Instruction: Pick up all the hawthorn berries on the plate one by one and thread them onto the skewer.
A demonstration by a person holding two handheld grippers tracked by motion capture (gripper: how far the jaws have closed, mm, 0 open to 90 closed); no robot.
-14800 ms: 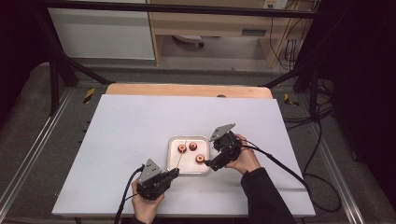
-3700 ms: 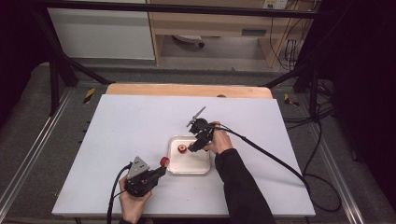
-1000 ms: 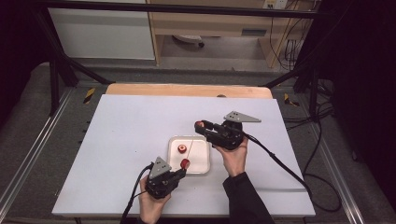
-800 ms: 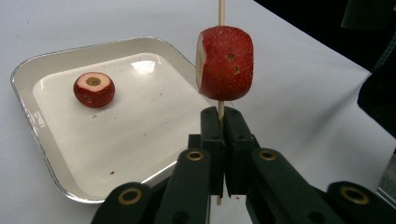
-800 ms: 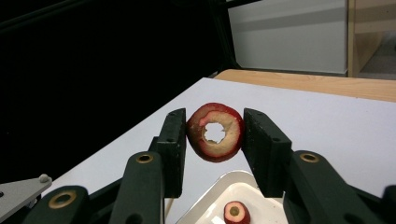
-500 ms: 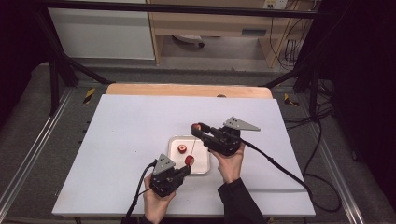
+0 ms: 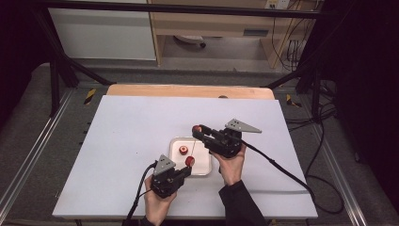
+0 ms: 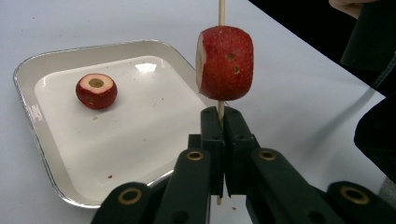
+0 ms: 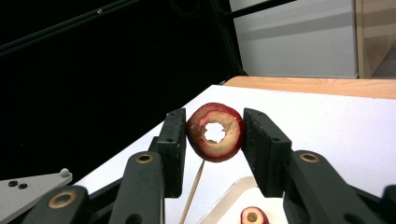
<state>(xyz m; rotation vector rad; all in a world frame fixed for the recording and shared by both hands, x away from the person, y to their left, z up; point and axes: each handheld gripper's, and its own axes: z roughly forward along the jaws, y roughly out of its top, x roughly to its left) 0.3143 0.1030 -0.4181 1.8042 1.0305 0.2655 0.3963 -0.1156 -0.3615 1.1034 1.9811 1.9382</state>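
While I work at threading cored fruit onto a skewer, the high view shows my left gripper low at the near edge of the tray, holding the skewer upright with one red piece already on it. My right gripper hangs above the tray's far side with a second piece between its jaws; a third piece waits in the tray. The tray sits on a white table with a wooden strip along its far edge, grey floor and a pale cabinet beyond.

In the left gripper view, my jaws are fully closed on the thin stick just under the threaded piece; the loose piece lies hole-up in the tray.

In the right gripper view, my jaws stand partly open, clamped on the cored ring, its hole facing the camera, the stick below it.

To do this well, I judge I should line the hole squarely over the stick's tip, keep the left grip steady, and lower gently so the stick neither bends nor splits the fruit.
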